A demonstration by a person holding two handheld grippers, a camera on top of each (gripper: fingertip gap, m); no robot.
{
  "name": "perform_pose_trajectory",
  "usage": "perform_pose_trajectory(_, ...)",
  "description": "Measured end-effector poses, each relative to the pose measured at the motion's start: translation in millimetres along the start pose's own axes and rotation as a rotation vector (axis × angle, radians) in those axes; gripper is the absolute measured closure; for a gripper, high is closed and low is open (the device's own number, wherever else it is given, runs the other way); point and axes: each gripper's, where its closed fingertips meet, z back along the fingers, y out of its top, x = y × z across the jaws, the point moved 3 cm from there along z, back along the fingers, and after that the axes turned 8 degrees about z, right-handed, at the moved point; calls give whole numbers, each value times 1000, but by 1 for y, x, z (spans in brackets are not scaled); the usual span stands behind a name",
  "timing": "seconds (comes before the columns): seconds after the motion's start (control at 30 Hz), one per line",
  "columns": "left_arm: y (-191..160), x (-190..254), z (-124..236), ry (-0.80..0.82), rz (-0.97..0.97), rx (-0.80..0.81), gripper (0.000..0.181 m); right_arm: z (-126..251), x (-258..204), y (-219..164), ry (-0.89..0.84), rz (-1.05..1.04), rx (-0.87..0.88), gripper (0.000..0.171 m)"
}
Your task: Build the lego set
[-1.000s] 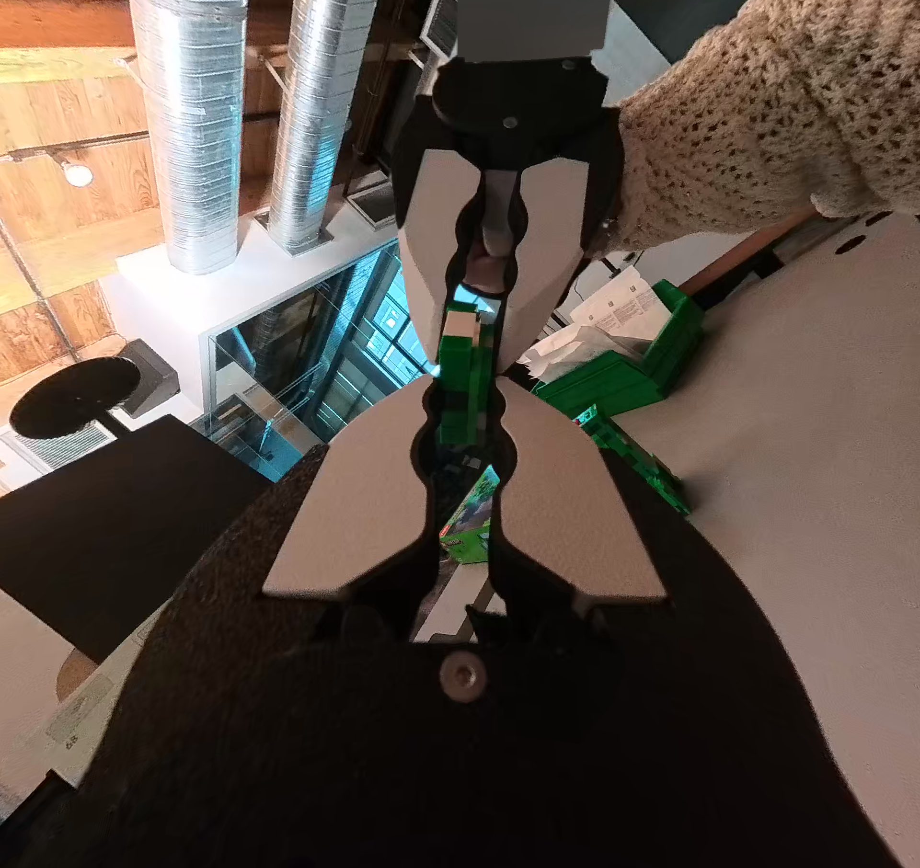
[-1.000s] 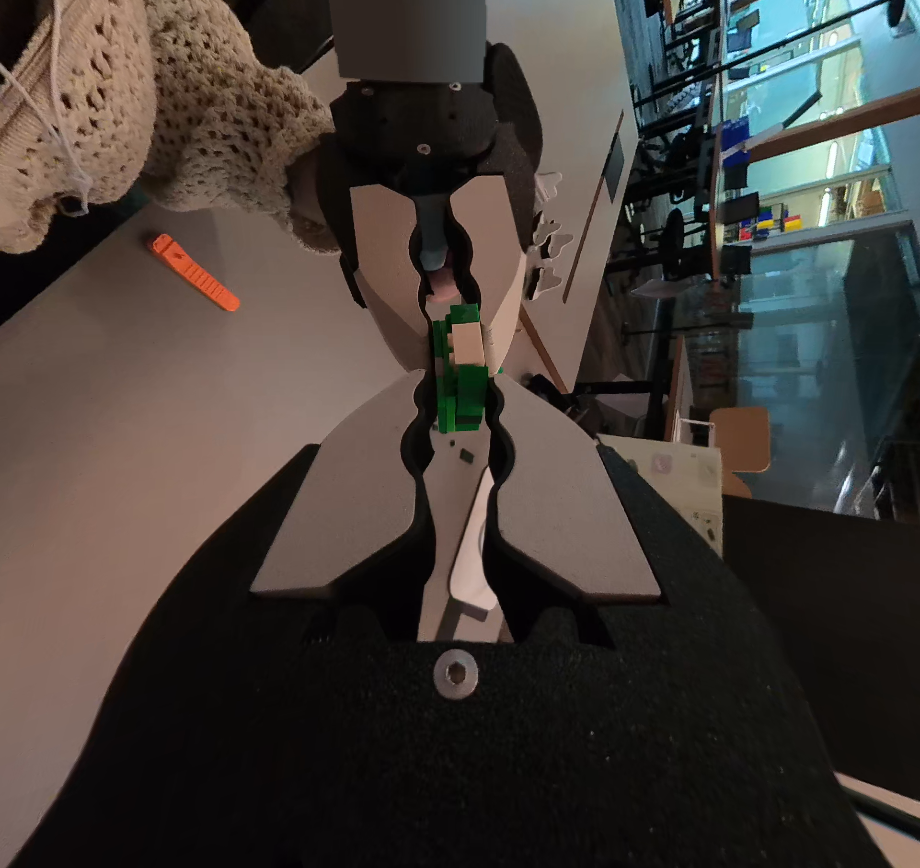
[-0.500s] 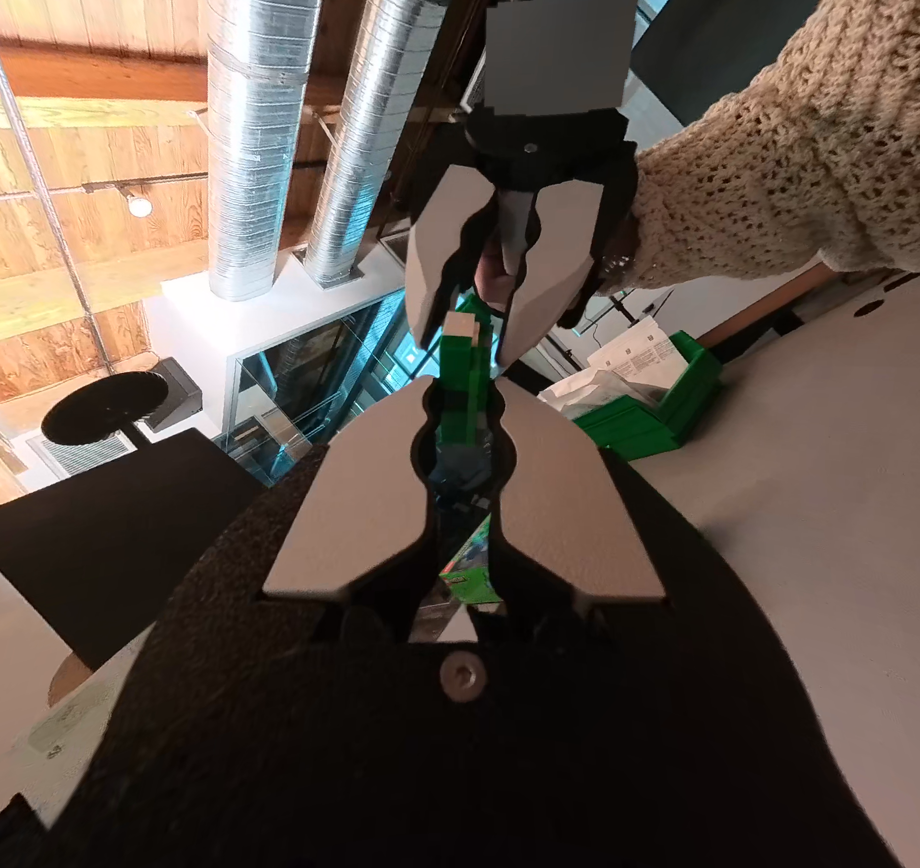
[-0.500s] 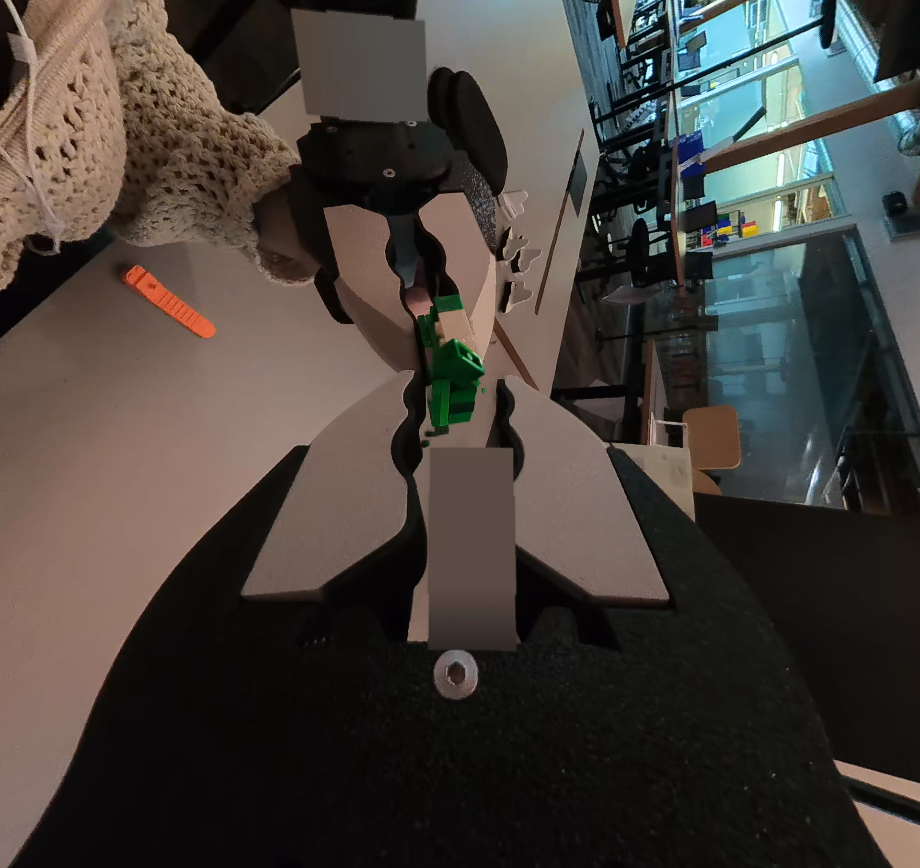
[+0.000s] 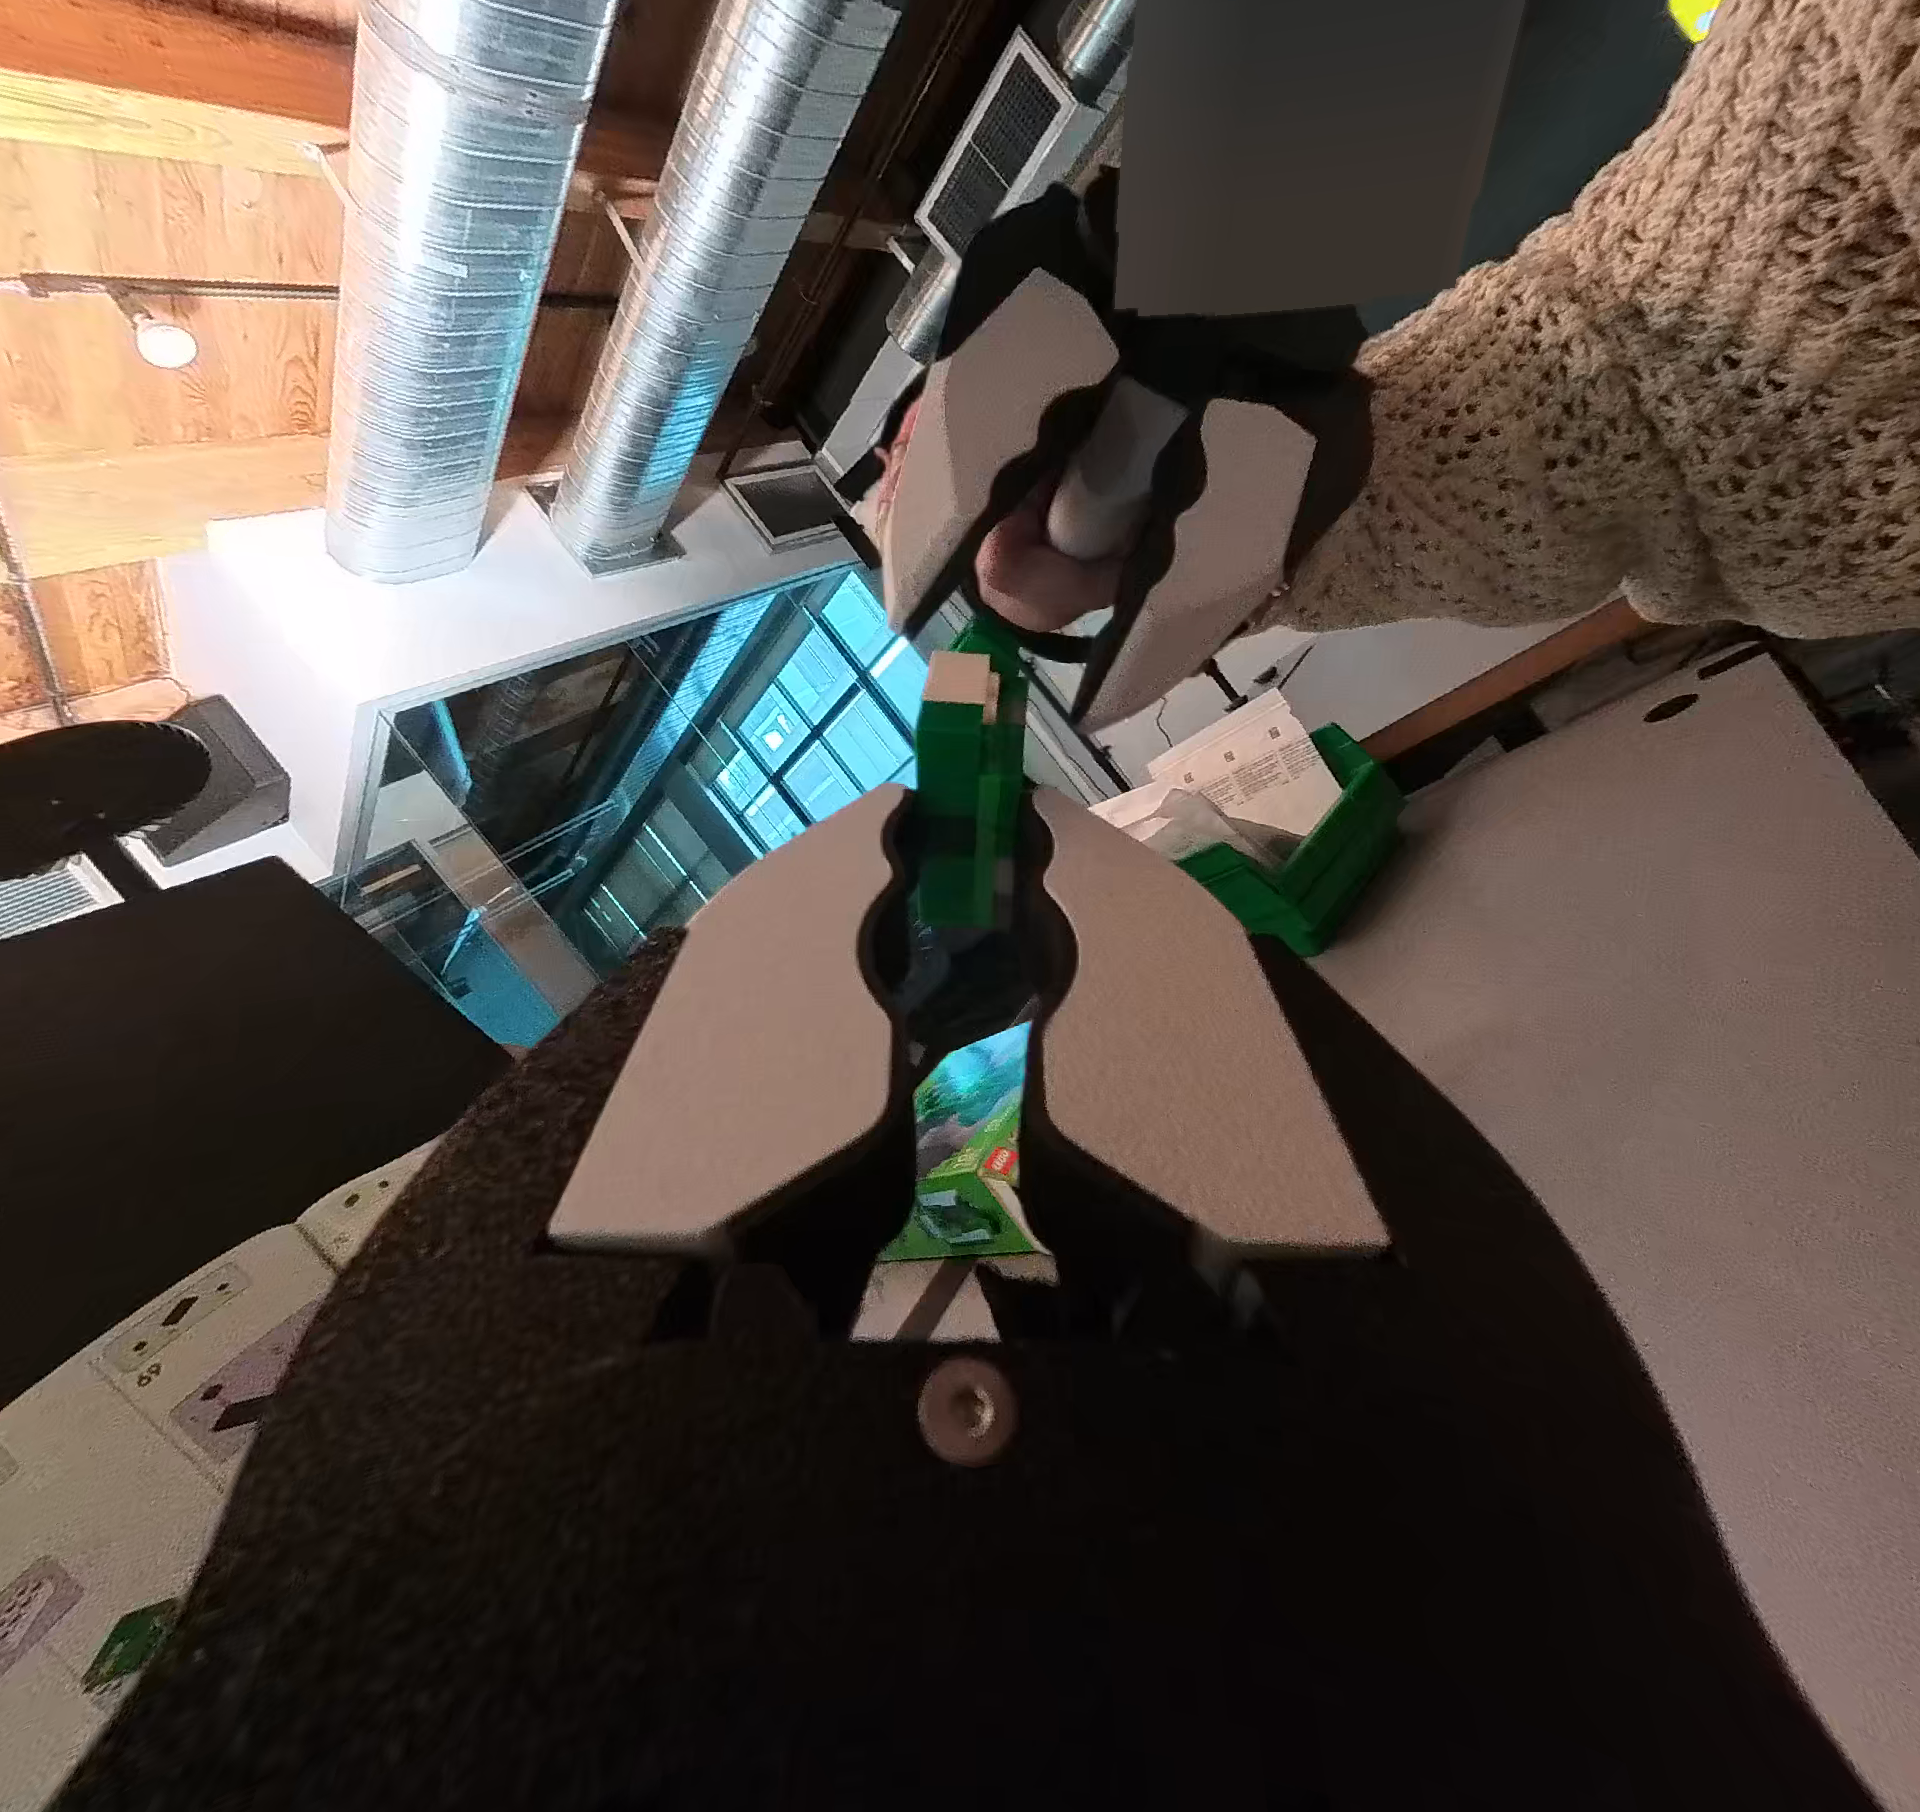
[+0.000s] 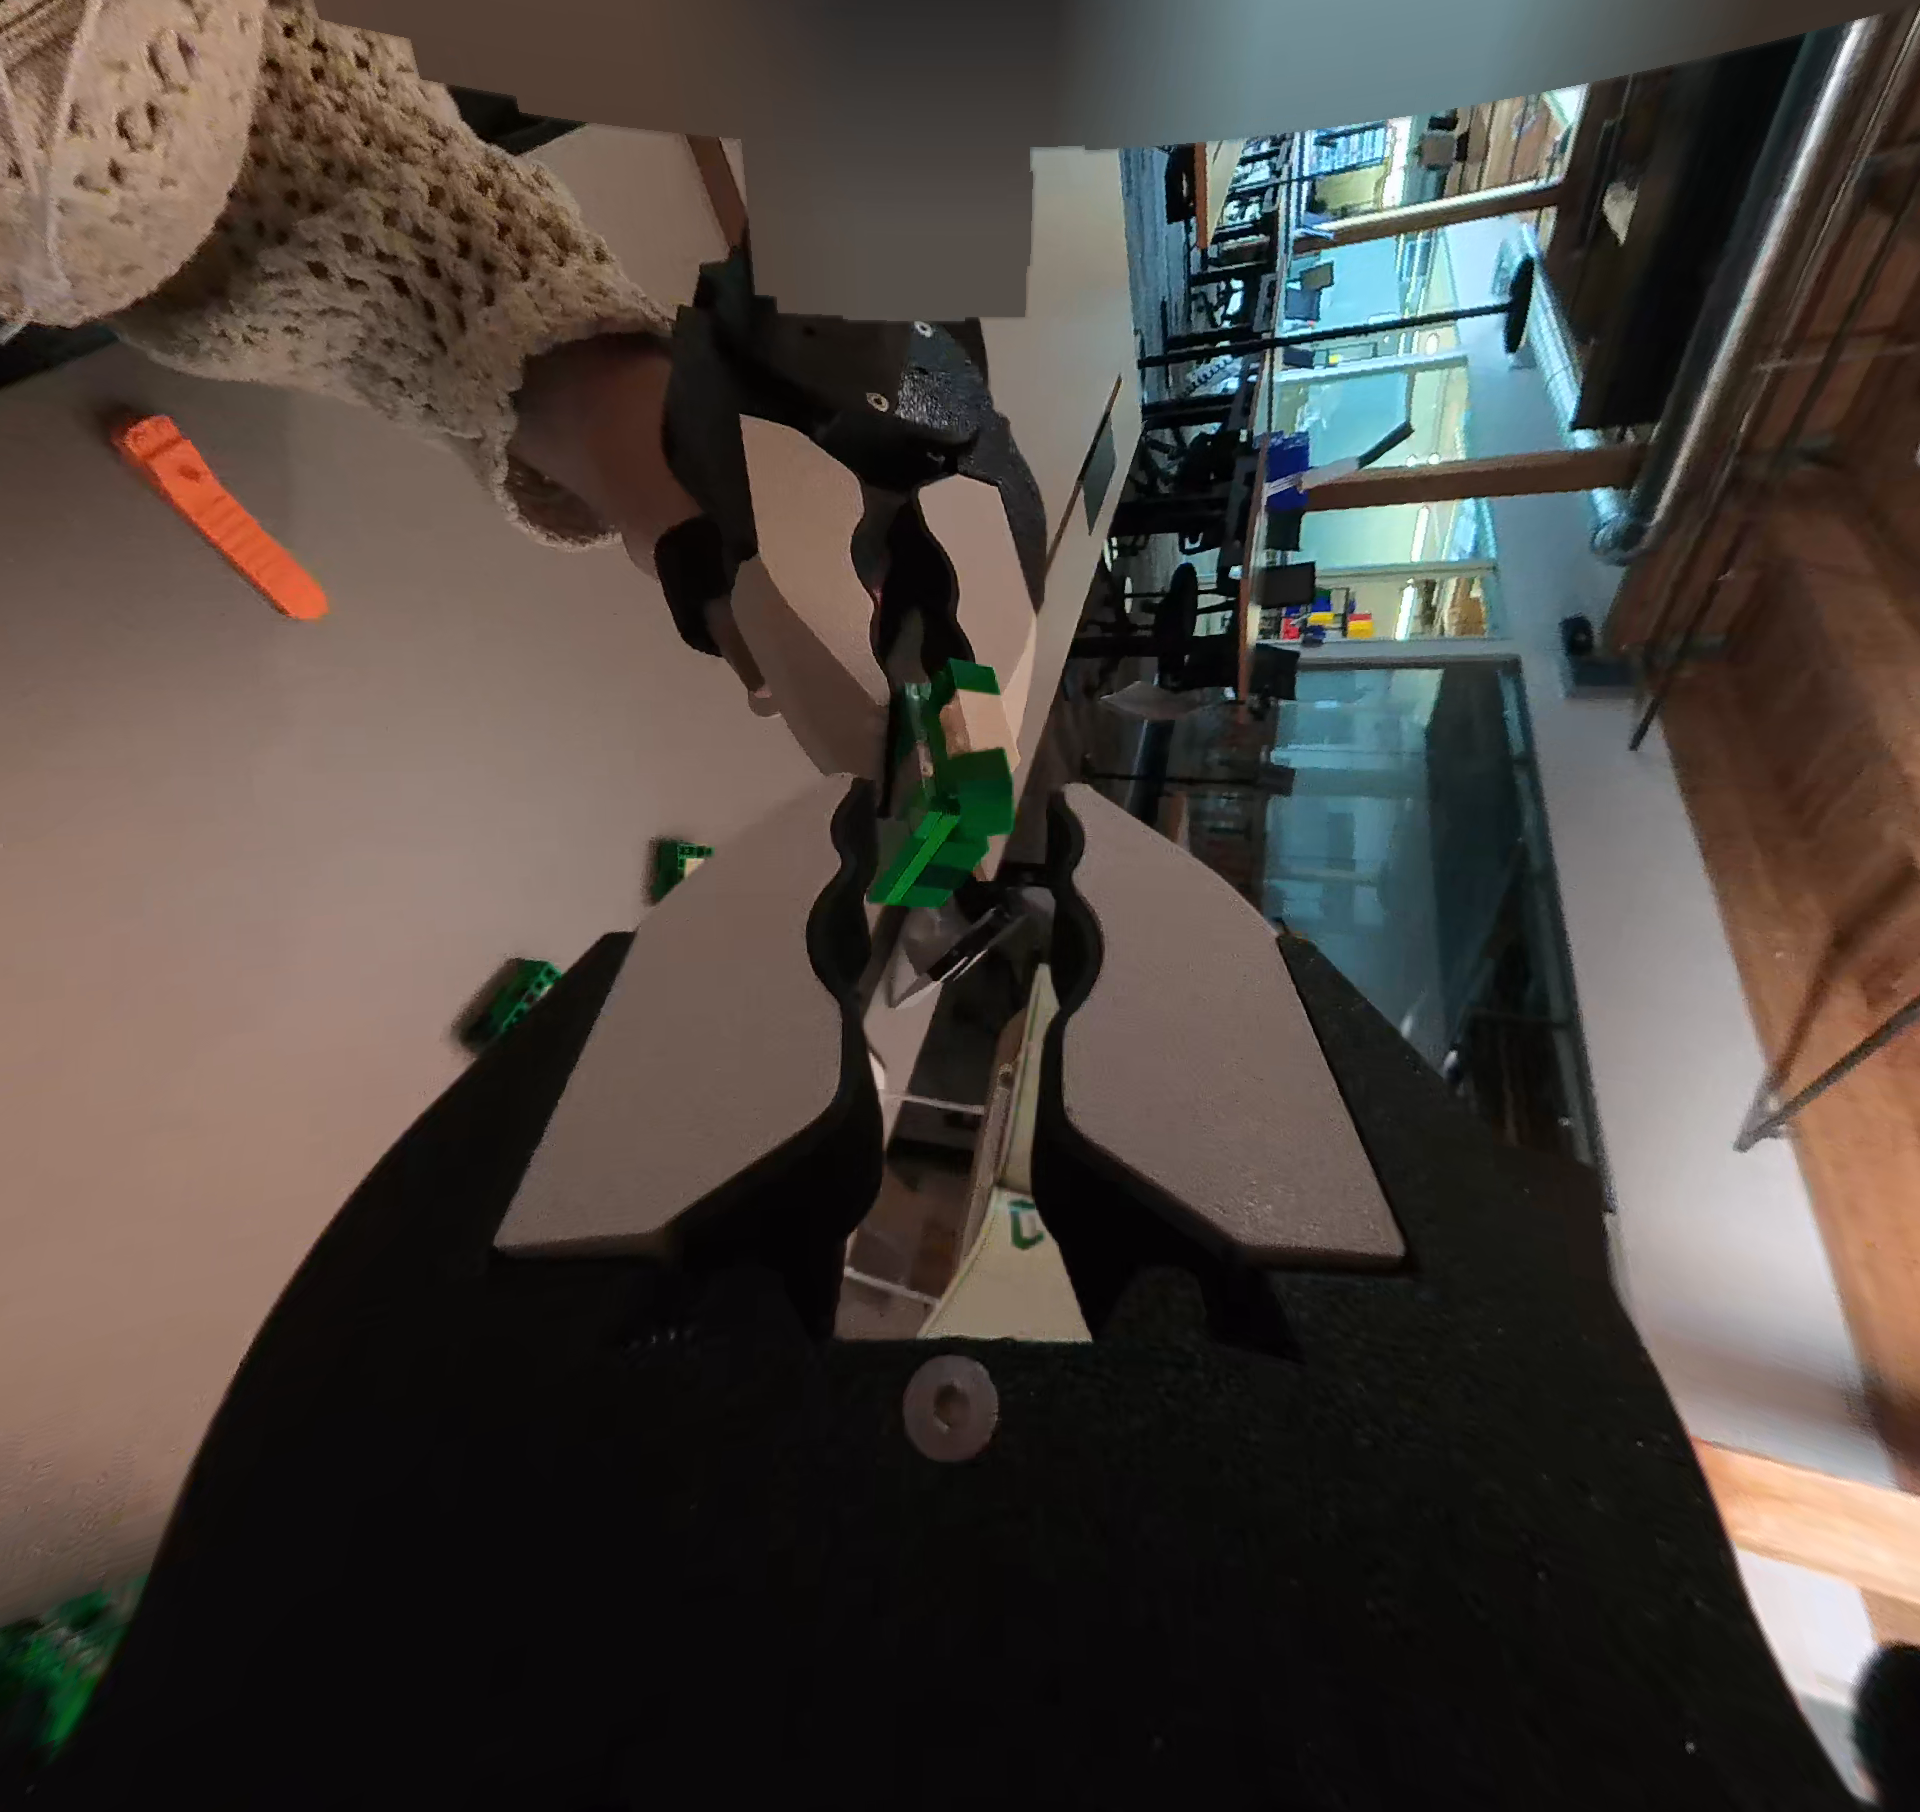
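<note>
Two silver ventilation ducts (image 5: pixel 499 235) run along a wood-plank ceiling (image 5: pixel 135 204). Glass partitions (image 5: pixel 665 786) glow blue. Black stools (image 6: pixel 1184 609) stand beside long desks.

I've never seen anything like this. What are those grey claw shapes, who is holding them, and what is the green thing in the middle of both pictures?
There is no robot here. A person in a cream knitted sleeve holds a hand-held gripper in each hand, and each one carries a camera looking out along its own two grey fingers. So the big claw at the bottom of each picture is that camera's own tool, and the smaller claw farther off is the other one.

The left hand-held gripper is clamped on a small green lego build with a pale brick on top. The right hand-held gripper is open, its fingers apart beside the build.

On the grey table lie an orange brick separator, loose green bricks and, in the left view, a green bin of papers.
</note>
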Motion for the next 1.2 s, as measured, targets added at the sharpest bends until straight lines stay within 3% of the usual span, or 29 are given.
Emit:
perform_pose_trajectory(0.17, 2, 3, -1, -9, -17, 0, 164, -2, -2, 0, -18, 19, 4, 153)
perform_pose_trajectory(0.67, 13, 15, 2, -3, -256, -12, 164, 4, -7, 8, 79, -174, 71, 152)
perform_pose_trajectory(1.2, 21, 23, 2, -31, -316, -15, 165, 12, -11, 16, 50, -106, 140, 153)
